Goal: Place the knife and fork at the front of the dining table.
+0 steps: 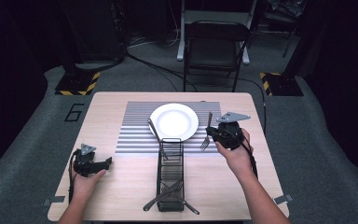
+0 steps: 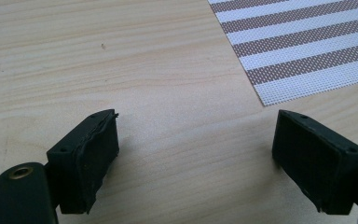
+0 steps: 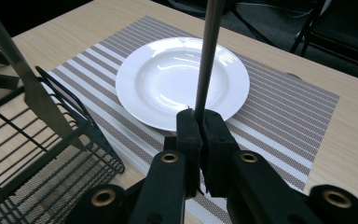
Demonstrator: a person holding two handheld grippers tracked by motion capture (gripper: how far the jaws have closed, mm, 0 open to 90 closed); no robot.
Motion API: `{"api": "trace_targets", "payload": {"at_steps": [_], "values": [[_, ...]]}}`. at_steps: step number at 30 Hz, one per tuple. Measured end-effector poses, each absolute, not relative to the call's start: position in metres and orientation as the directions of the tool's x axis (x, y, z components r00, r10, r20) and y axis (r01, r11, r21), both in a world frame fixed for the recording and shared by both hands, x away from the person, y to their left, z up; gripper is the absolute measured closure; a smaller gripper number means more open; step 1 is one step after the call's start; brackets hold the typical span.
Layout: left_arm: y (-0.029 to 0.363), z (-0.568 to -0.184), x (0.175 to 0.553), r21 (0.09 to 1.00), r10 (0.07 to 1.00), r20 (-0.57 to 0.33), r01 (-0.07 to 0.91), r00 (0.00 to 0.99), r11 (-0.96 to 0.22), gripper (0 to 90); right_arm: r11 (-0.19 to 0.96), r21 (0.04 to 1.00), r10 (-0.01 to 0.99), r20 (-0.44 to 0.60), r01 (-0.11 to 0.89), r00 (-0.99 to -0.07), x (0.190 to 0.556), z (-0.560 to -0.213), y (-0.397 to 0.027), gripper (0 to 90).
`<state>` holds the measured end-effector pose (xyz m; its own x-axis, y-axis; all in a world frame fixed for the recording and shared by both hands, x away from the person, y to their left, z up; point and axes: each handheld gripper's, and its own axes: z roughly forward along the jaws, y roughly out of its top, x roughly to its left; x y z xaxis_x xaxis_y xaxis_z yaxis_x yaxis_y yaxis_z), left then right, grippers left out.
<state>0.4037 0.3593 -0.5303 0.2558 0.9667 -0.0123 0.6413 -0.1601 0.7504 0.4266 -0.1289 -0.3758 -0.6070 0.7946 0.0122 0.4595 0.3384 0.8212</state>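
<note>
One fork [image 1: 207, 135] is gripped in my right gripper [image 1: 214, 134], the jaws closed tight on its handle, and it hangs just above the striped placemat [image 1: 135, 135], beside the white plate [image 1: 174, 121] on its right. My left gripper [image 2: 196, 154] rests low over the bare wooden table [image 2: 121, 56], its jaws wide apart with nothing between them. Near the plate stands a black wire basket [image 1: 170, 175] holding other cutlery.

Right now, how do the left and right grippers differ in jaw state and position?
The left gripper has its jaws wide apart with nothing between them; the right gripper is shut on the fork. The left one is low over bare table beside the striped placemat; the right one is above the placemat, right of the white plate. Both are black, two-jawed and hand-held.
</note>
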Motion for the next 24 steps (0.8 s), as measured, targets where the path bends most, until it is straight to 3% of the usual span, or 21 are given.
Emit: {"api": "trace_targets", "payload": {"at_steps": [24], "values": [[0.359,-0.53,0.404,0.751,0.967,-0.013,0.641,0.255,-0.159,14.4,0.338,0.807,0.833,-0.017,0.485,-0.553,0.45,-0.429,-0.139,87.0]]}}
